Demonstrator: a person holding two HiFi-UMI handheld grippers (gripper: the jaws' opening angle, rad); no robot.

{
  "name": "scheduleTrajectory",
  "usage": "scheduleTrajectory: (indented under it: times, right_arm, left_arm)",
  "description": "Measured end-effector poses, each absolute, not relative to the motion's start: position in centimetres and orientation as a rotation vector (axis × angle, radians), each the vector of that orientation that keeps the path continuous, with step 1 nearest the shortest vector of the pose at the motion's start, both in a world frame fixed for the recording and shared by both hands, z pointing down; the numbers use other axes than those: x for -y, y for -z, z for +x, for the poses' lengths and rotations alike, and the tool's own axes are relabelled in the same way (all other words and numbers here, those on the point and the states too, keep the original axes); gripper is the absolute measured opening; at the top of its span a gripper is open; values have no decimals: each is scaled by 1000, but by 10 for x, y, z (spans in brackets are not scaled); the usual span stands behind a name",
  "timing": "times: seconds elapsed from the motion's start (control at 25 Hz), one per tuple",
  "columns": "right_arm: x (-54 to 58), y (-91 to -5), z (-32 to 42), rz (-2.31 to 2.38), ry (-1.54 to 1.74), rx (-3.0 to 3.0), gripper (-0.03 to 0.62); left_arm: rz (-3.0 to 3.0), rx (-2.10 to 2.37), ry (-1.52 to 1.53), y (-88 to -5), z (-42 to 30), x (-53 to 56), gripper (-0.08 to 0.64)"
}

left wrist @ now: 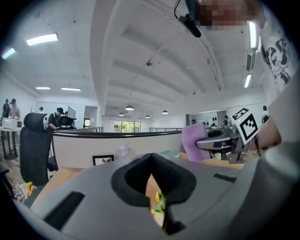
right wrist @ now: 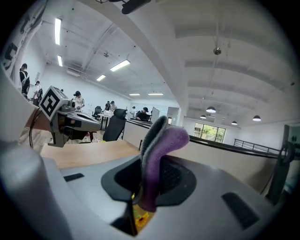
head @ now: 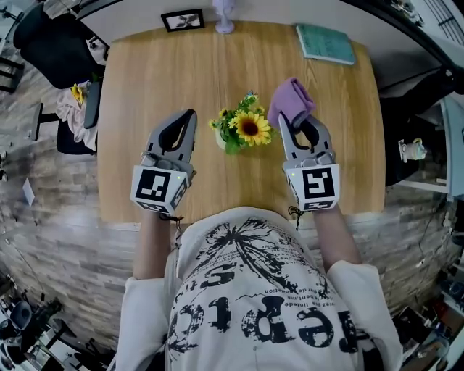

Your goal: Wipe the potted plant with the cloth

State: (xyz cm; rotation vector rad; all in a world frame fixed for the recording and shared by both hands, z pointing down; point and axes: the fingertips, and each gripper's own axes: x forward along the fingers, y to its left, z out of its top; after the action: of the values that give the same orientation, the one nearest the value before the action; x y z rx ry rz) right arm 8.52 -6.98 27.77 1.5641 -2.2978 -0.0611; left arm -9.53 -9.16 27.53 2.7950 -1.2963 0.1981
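Note:
The potted plant (head: 245, 129), a small white pot with a sunflower and green leaves, stands in the middle of the wooden table (head: 145, 87). A purple cloth (head: 291, 100) is bunched in my right gripper (head: 293, 122), which is shut on it just right of the flowers. In the right gripper view the cloth (right wrist: 161, 150) sticks up between the jaws, with a bit of the flower (right wrist: 139, 216) below. To the plant's left, my left gripper (head: 188, 119) is shut with nothing in it. Through its narrow gap the left gripper view shows the plant (left wrist: 159, 204), and the cloth (left wrist: 192, 141) at the right.
At the table's far edge lie a framed picture (head: 183, 19), a small lavender object (head: 224, 18) and a teal book (head: 325, 43). A black office chair (head: 54, 43) stands at the far left corner. A small white jug (head: 413, 149) sits on a shelf off to the right.

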Motion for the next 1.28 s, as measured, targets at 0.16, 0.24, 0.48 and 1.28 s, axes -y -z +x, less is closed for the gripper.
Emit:
scheduleTrajectory:
  times: [0.16,0.24,0.48,1.28]
  right_arm:
    - [65,-272,81,1560,68,2313,66]
    - [65,-271,79,1558,70,2318,64]
    - [63,-268,74,1562,53,2365,59]
    - [68,-279,86,1622,11,2323,57]
  left_arm:
    - [2761,1320,-236,-273,-102,87,5]
    - [2758,1318,-234,-271,-105,86,5]
    - [2798,1241,-215,-265,-101,83,3]
    - [2772,1238,-258,-277,-96,91,3]
